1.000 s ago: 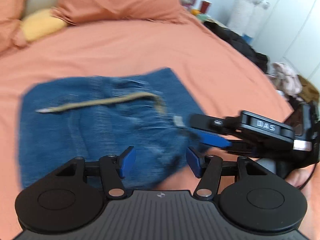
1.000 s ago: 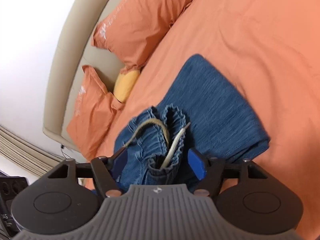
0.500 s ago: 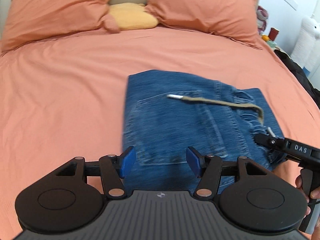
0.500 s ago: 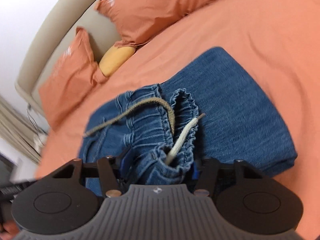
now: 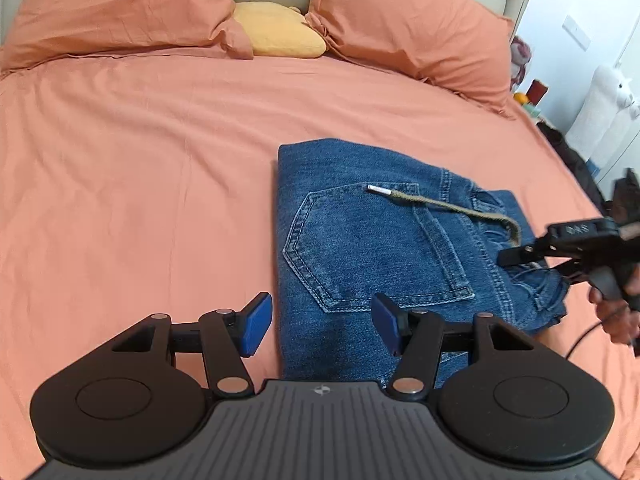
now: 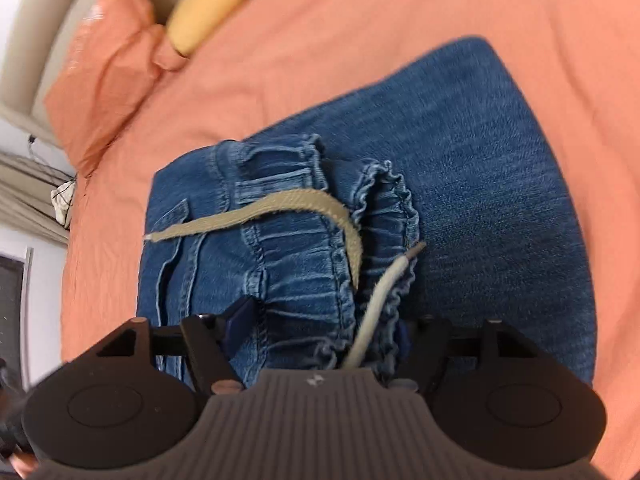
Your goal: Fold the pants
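My left tongs [image 5: 322, 328] angled down, apart, empty, over the folded pants [image 5: 384, 248] on the bed [image 5: 140, 160]. Right tongs [image 6: 320, 326] just reopened, gathered waistband [image 6: 304, 280] between them.

White letters reading "DAS" stand on the black right gripper [image 5: 520, 255]; script on the orange pillow [image 5: 404, 20] is illegible.
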Demonstrator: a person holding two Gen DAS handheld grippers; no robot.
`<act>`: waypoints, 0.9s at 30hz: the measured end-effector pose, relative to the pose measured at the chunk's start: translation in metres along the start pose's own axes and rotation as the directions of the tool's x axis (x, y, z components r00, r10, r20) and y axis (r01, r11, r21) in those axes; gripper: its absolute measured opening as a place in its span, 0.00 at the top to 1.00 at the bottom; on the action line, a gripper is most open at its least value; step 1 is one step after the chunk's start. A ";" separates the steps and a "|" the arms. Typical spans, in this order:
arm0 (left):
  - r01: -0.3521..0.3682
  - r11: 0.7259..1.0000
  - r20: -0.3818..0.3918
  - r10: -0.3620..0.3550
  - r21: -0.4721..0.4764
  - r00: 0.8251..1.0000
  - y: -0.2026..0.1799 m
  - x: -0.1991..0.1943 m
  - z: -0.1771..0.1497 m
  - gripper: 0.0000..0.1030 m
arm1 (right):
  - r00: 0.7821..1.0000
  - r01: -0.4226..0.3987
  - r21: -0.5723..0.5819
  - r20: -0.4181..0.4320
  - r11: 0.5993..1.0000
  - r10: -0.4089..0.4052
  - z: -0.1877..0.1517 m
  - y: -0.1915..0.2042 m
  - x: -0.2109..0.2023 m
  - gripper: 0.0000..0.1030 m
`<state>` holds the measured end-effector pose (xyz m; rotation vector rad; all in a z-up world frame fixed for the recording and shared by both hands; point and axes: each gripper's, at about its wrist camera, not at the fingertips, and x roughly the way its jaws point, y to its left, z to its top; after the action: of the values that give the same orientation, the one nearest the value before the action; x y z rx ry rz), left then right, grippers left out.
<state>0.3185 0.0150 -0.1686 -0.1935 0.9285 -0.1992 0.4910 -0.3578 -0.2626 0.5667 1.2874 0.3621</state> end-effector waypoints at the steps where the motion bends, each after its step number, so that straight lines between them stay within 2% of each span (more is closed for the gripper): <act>1: 0.007 1.000 0.002 -0.007 -0.004 1.000 0.002 -0.001 0.000 0.35 | 1.000 0.010 0.015 -0.015 1.000 -0.010 0.004 0.001 0.002 0.36; 3: 0.006 1.000 -0.001 -0.007 -0.008 1.000 0.006 -0.002 0.002 0.35 | 0.998 0.051 -0.001 -0.023 0.999 -0.051 0.009 0.011 0.001 0.46; 4: 0.004 1.000 -0.002 -0.004 -0.007 1.000 0.008 -0.002 0.002 0.35 | 0.996 0.080 -0.042 -0.022 0.996 -0.081 0.009 0.021 -0.002 0.54; 6: 0.000 1.000 -0.003 0.000 -0.010 1.000 0.013 -0.002 0.002 0.35 | 0.983 0.180 -0.159 -0.012 0.971 -0.185 0.009 0.048 -0.007 0.77; 7: 0.002 1.000 -0.003 -0.002 -0.014 1.000 0.015 -0.001 0.002 0.36 | 0.973 0.225 -0.219 -0.005 0.950 -0.231 0.008 0.062 -0.010 0.80; 10: 0.012 0.999 -0.001 -0.012 -0.033 1.000 0.022 0.000 0.002 0.36 | 0.947 0.307 -0.371 0.022 0.877 -0.322 0.000 0.105 -0.021 0.86; 13: 0.015 0.998 0.005 -0.015 -0.063 1.000 0.029 0.000 0.002 0.36 | 0.921 0.361 -0.524 0.071 0.772 -0.382 -0.007 0.155 -0.032 0.88; 15: 0.022 0.996 0.011 -0.021 -0.090 1.000 0.033 -0.001 0.003 0.36 | 0.918 0.371 -0.584 0.114 0.722 -0.380 -0.011 0.186 -0.046 0.89; 16: 0.026 0.994 0.016 -0.025 -0.102 1.000 0.035 -0.001 0.003 0.36 | 0.922 0.367 -0.601 0.131 0.710 -0.365 -0.010 0.201 -0.055 0.89; 19: 0.039 0.991 0.031 -0.035 -0.129 0.999 0.038 -0.002 0.005 0.36 | 0.940 0.334 -0.623 0.170 0.707 -0.294 -0.003 0.232 -0.085 0.90; 22: 0.046 0.990 0.043 -0.041 -0.133 0.998 0.038 -0.001 0.007 0.36 | 0.942 0.334 -0.617 0.209 0.712 -0.261 0.009 0.239 -0.107 0.90; 25: 0.050 0.991 0.042 -0.045 -0.126 0.998 0.035 0.005 0.008 0.37 | 0.937 0.348 -0.566 0.226 0.747 -0.265 0.020 0.215 -0.118 0.90; 27: 0.053 0.992 0.036 -0.049 -0.117 0.998 0.033 0.010 0.009 0.40 | 0.932 0.361 -0.519 0.221 0.774 -0.287 0.028 0.184 -0.116 0.90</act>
<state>0.3349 0.0445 -0.1795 -0.3286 0.9033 -0.1878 0.4991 -0.2783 -0.0583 -0.1327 1.0590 0.3789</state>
